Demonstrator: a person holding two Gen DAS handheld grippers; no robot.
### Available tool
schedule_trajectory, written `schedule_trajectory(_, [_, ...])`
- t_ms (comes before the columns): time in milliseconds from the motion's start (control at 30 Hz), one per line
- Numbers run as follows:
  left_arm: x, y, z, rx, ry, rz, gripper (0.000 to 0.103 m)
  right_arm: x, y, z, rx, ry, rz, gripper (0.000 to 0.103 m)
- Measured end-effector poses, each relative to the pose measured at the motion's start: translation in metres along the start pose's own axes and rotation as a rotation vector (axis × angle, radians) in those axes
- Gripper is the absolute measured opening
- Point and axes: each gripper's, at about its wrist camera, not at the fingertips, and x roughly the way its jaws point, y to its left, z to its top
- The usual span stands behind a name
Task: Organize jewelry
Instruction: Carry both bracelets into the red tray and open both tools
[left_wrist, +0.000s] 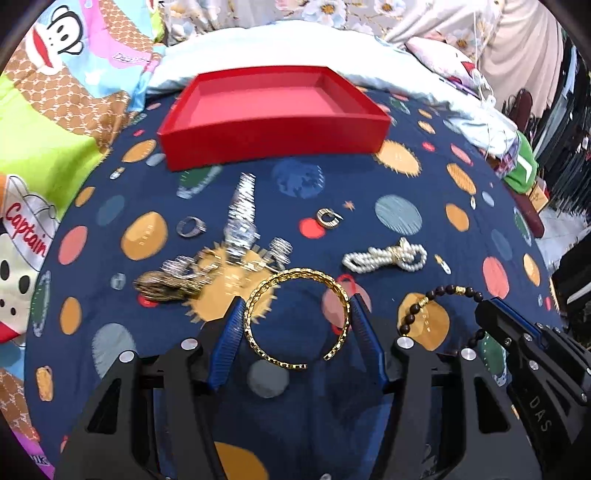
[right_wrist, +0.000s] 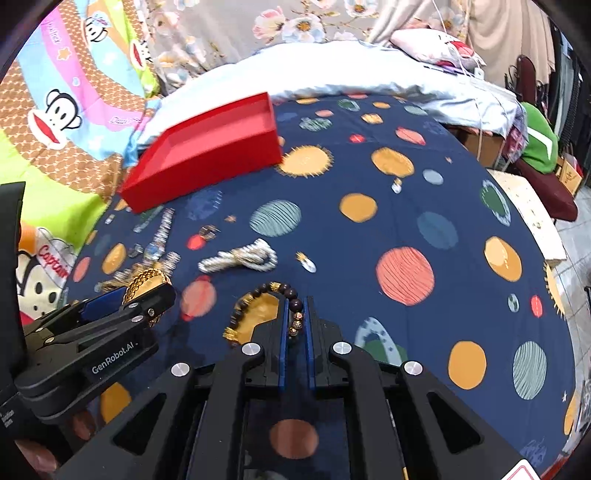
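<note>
- Left gripper: blue pads sit on either side of the gold bangle, touching its outer rim left and right, so it is clamped on the bangle. The bangle is an open cuff, with its gap toward the camera.
- Right gripper: jaws nearly together, pinching one side of the dark bead bracelet. The rest of the loop curls out to the left of the fingers, over the bedsheet.
- In the left wrist view the right gripper is at the right edge, and the bead bracelet arcs from its tip.
- Just beyond the bangle: a blurred heap of silver and gold chain pieces, and a silver watch with its band stretched toward the box.
- Silver ring left of the watch; gold ring to the right of it, apart from it.
- Pearl strand, knotted, lies right of the heap, apart from both grippers.
- Red box: open tray at the far side of the sheet, nothing visible inside, well apart from all the jewelry.
- The surface is a bed with a navy planet-print sheet; cartoon monkey quilt to the left, pale pillow behind the box.
</note>
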Motion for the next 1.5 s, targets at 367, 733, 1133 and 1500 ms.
schedule_trajectory(367, [-0.022,0.049,0.043,-0.073,-0.069,0.018,0.056,-0.019,0.044,0.051,-0.104,-0.083,0.077,0.007])
schedule_trajectory(733, [-0.008,0.087,0.156,-0.075,-0.183,0.042,0.056,0.022,0.094,0.175,-0.210,-0.161,0.173,0.007])
schedule_trajectory(1133, [0.079,0.087,0.268,-0.051,-0.157,0.022,0.056,0.151,0.108,0.290,-0.153,-0.019,0.297,0.007])
schedule_trajectory(1500, [0.154,0.082,0.293,-0.054,-0.068,0.060,0.056,0.232,0.092,0.305,-0.170,0.074,0.188,0.008])
